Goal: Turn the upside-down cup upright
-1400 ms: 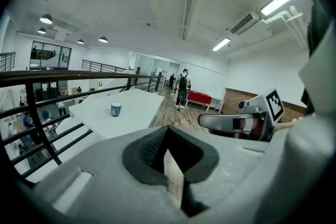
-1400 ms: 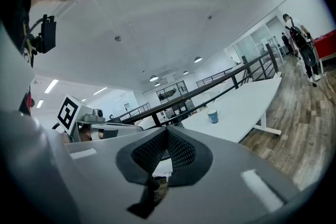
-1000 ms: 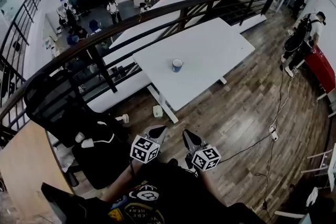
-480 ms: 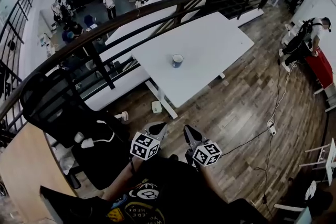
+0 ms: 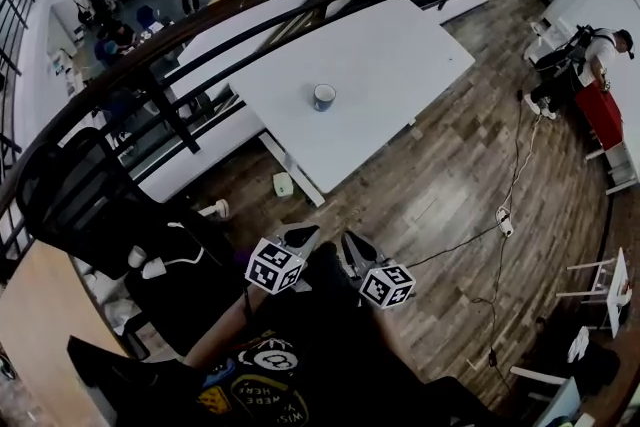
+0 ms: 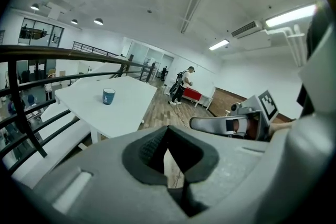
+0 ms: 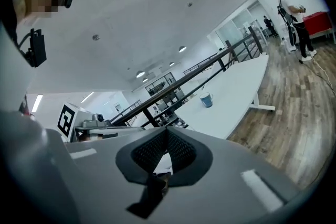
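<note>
A small blue cup (image 5: 324, 96) stands alone near the middle of a white table (image 5: 400, 55), well ahead of me across a stretch of wooden floor. It is too small to tell which way up it is. The cup also shows in the left gripper view (image 6: 108, 96) and the right gripper view (image 7: 206, 99). My left gripper (image 5: 300, 235) and right gripper (image 5: 352, 243) hover side by side close to my body, far from the table. Both are shut with nothing between the jaws.
A dark curved railing (image 5: 250, 0) runs behind the table, with a lower floor beyond it. A black office chair (image 5: 80, 205) stands at my left. A cable (image 5: 500, 215) lies on the wooden floor. A person (image 5: 590, 65) stands by a red cabinet at far right.
The head view has shifted, so the table and cup sit a little higher and further left. Both grippers remain shut and close together in front of my body.
</note>
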Tool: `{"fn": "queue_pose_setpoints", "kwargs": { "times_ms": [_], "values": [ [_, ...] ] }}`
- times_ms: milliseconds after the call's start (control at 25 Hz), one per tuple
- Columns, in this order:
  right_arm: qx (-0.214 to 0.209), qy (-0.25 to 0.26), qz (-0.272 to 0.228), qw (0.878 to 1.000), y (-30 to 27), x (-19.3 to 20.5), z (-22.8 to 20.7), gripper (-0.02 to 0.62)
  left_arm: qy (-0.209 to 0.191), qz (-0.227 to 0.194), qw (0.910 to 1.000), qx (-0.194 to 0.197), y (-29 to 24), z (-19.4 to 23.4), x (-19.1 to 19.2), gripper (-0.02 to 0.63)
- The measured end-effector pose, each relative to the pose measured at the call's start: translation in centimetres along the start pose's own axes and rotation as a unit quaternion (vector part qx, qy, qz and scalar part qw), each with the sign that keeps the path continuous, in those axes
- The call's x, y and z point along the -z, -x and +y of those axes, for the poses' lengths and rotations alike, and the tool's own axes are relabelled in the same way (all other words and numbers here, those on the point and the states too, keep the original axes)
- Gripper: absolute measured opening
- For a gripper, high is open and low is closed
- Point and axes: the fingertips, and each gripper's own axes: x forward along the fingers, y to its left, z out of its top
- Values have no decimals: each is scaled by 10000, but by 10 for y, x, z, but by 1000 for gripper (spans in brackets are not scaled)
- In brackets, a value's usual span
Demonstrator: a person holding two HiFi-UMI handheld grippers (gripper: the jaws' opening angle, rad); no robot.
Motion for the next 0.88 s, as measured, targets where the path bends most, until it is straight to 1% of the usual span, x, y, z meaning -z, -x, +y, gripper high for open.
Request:
{"fn": "queue_pose_setpoints", "kwargs": {
  "times_ms": [80,160,320,400,440,520,560,600,720,800,880],
  "values": [
    [-37,94,35,9999,-18,-11,-16,-4,-11,-29,10000,-54,-18,15,-11,5],
    [-112,177,67,9998,-41,-27,-34,-3,3,-66,9998,-209,-35,38,-28,5],
    [-324,263,99,9991,-83,-74,-73,-3,107,-130,9988,-460,-72,78,-70,5],
    [-441,418,175,9980,-103,-93,-92,-3,276,-138,9979,-569,-95,99,-87,5],
    [-488,507,261,9972,-114,-100,-103,-4,502,-154,9966,-627,-107,111,-94,5],
    [-581,630,509,9950,-134,-102,-122,-3,1082,-199,9909,-773,-130,132,-103,5],
    [-647,677,644,9935,-143,-100,-130,-3,1235,-204,9884,-863,-139,140,-106,5],
    [-719,747,775,9916,-152,-96,-138,-3,1230,-177,9877,-953,-149,147,-108,5],
    [-835,1086,1144,9839,-185,-87,-164,-3,897,-3,9889,-1189,-177,170,-117,5],
    [-827,1204,1354,9800,-209,-82,-178,-3,913,53,9875,-1281,-185,191,-122,5],
    [-823,1172,1508,9781,-229,-77,-183,-3,1029,131,9859,-1314,-190,213,-124,5]
  ]
}}
